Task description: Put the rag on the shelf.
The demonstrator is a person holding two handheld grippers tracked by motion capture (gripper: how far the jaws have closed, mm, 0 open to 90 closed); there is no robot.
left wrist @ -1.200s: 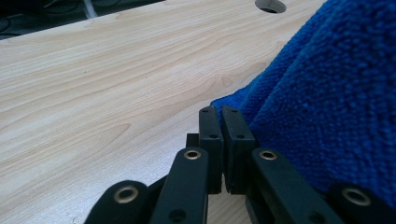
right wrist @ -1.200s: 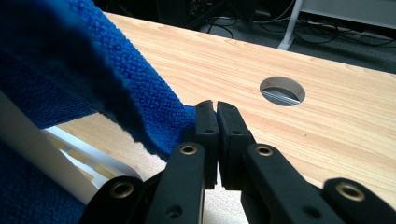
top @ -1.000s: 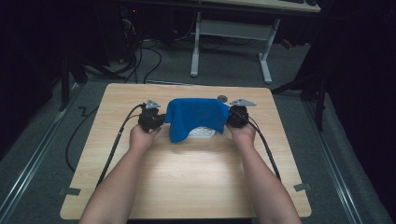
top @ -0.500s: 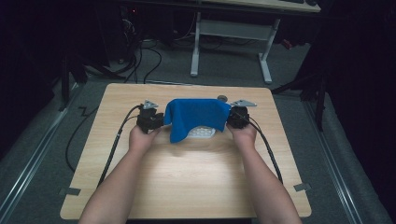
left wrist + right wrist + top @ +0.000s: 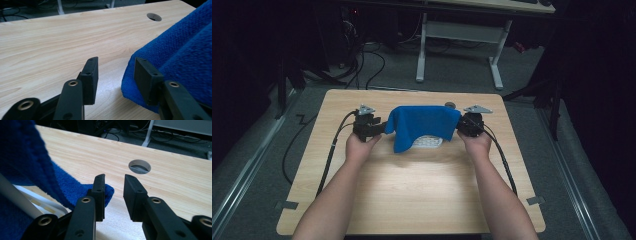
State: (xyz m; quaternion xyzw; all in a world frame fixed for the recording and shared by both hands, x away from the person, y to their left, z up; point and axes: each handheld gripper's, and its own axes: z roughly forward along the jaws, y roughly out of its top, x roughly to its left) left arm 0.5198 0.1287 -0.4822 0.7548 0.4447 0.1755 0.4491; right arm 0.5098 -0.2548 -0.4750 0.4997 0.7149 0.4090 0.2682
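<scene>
A blue cloth (image 5: pixel 424 124) lies draped over a white perforated object (image 5: pixel 428 142) at the middle of the wooden table (image 5: pixel 412 190). My left gripper (image 5: pixel 381 128) sits at the cloth's left edge, and its jaws have just been opening. In the left gripper view the left gripper (image 5: pixel 116 72) stands open with bare table between the jaws, and the cloth (image 5: pixel 180 57) lies against the outer side of one jaw. My right gripper (image 5: pixel 462 125) is at the cloth's right edge. Its jaws have also just been opening; the right gripper (image 5: pixel 114 192) is open and empty, with a cloth corner (image 5: pixel 108 191) just behind one jaw.
A round cable hole (image 5: pixel 450 105) sits in the table just behind the cloth, also seen as the hole (image 5: pixel 139 166) ahead of the right jaws. White bars (image 5: pixel 37 203) of the covered object show under the cloth. Desk legs and cables (image 5: pixel 377 60) stand on the floor beyond the table.
Both hands have stayed in place at the cloth's two ends. The jaws have parted from the cloth's edges, and the cloth keeps its drape over the white object.
</scene>
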